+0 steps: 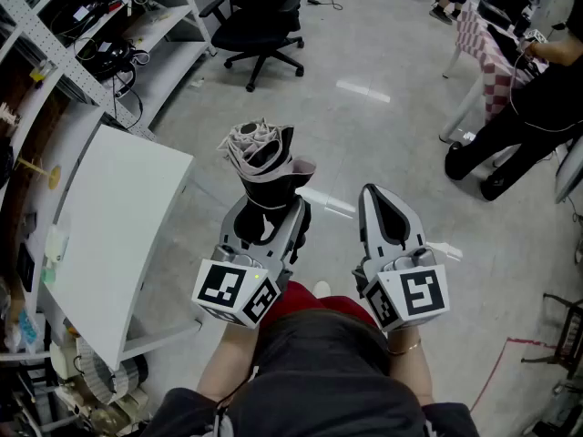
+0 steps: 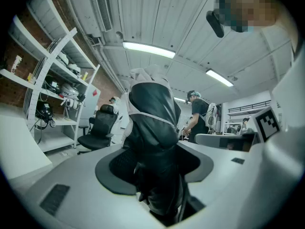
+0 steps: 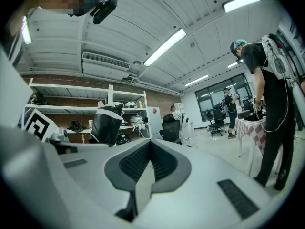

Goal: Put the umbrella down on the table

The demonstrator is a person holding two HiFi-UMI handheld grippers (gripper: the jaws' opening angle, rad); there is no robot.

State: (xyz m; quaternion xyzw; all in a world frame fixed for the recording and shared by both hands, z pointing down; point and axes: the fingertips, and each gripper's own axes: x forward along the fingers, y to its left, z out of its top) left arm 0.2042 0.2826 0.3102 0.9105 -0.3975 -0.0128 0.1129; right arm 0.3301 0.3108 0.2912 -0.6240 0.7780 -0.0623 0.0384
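A folded black-and-white umbrella (image 1: pixel 264 157) stands upright in my left gripper (image 1: pixel 271 209), whose jaws are shut on its black lower part. In the left gripper view the umbrella (image 2: pixel 152 128) fills the gap between the jaws and rises toward the ceiling. My right gripper (image 1: pixel 383 209) is level beside it, to the right, shut with nothing in it; its pads (image 3: pixel 136 163) meet. The right gripper view shows the umbrella (image 3: pixel 106 123) off to its left. Both grippers hang over the floor, right of the white table (image 1: pixel 118 217).
Metal shelves (image 1: pixel 82 35) with cables and gear run along the left behind the white table. A black office chair (image 1: pixel 260 25) stands on the grey floor ahead. A person in black (image 1: pixel 537 107) stands at the right by a checked-cloth table (image 1: pixel 483 44).
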